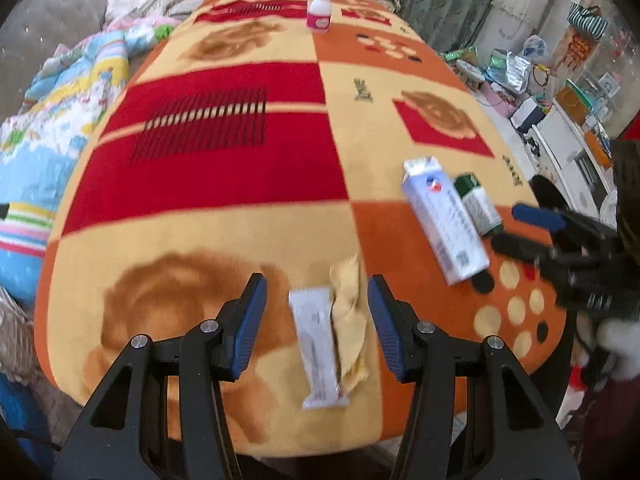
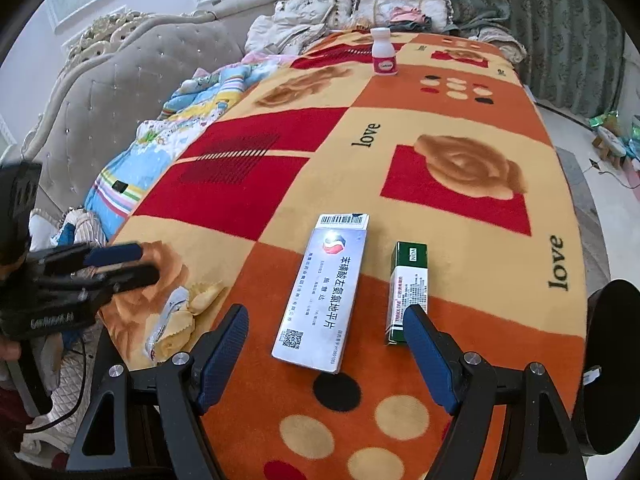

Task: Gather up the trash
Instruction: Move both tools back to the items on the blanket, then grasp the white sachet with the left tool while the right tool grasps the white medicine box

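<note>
Left tongs (image 1: pixel 316 320) gape over a flat white wrapper (image 1: pixel 318 344) and crumpled yellow cloth (image 1: pixel 350 320), low centre; right tongs (image 2: pixel 324 348) gape around a long white box (image 2: pixel 320 296), green box (image 2: pixel 406 292) beside, on the fleecy blanket (image 2: pixel 460 128).

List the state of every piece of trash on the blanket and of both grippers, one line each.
White wrapper: flat, between the left fingers, ungripped.
Yellow crumpled paper: beside the wrapper, touching it.
White medicine box: lying flat, closed.
Green box: lying flat, beside the white box, apart from it.
White bottle: upright, capped, at the far end.
Left gripper: open, empty.
Right gripper: open, empty.
</note>
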A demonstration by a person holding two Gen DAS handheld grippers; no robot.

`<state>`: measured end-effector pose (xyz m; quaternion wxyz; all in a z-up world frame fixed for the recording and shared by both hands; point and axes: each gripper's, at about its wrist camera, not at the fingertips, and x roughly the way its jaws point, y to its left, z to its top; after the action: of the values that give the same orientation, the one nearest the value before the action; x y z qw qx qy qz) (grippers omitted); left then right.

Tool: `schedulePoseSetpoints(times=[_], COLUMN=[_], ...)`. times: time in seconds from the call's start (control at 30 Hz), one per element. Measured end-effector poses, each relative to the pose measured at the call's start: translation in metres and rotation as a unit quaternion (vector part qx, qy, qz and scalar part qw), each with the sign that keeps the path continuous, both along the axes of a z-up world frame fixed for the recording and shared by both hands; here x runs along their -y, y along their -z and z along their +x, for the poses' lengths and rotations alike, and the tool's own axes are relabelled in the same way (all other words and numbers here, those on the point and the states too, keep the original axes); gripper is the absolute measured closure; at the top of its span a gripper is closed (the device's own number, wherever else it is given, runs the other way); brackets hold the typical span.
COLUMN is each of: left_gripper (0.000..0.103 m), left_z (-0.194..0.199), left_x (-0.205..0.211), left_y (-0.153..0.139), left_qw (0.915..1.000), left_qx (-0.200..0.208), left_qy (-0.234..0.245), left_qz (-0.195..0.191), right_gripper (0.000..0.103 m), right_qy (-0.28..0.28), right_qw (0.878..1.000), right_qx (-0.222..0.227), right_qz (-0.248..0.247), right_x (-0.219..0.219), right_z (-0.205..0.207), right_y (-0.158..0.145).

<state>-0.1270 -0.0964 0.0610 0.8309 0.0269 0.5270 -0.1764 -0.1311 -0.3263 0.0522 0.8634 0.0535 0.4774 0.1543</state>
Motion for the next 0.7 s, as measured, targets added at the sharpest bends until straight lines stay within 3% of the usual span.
schedulePoseSetpoints(times=[0.13,0.33,0.57,0.7], left_gripper=[0.052,0.052,0.053,0.083], left_z=[-0.01,-0.015,-0.006,-0.001], left_x=[-0.008,-0.011,-0.004,-0.004], left_y=[0.015,0.035,0.044,0.042], left_qw=[0.9997,0.9987,0.9988,0.9991], left_qx=[-0.023,-0.038,-0.029,-0.023], left_qy=[0.005,0.014,0.019,0.029], left_qz=[0.0,0.031,0.036,0.019], right_gripper=[0.026,0.026,0.026,0.026], right_qy=[-0.008,-0.025,-0.036,-0.04], right_qw=[1.0,0.999,0.999,0.999], right_qx=[-0.007,-0.02,-0.026,-0.028], right_qz=[0.003,-0.004,-0.006,-0.006], right_x=[-0.004,-0.017,-0.029,-0.033], right_z=[0.002,0.003,0.006,0.009], right_y=[0.003,0.012,0.016,0.017])
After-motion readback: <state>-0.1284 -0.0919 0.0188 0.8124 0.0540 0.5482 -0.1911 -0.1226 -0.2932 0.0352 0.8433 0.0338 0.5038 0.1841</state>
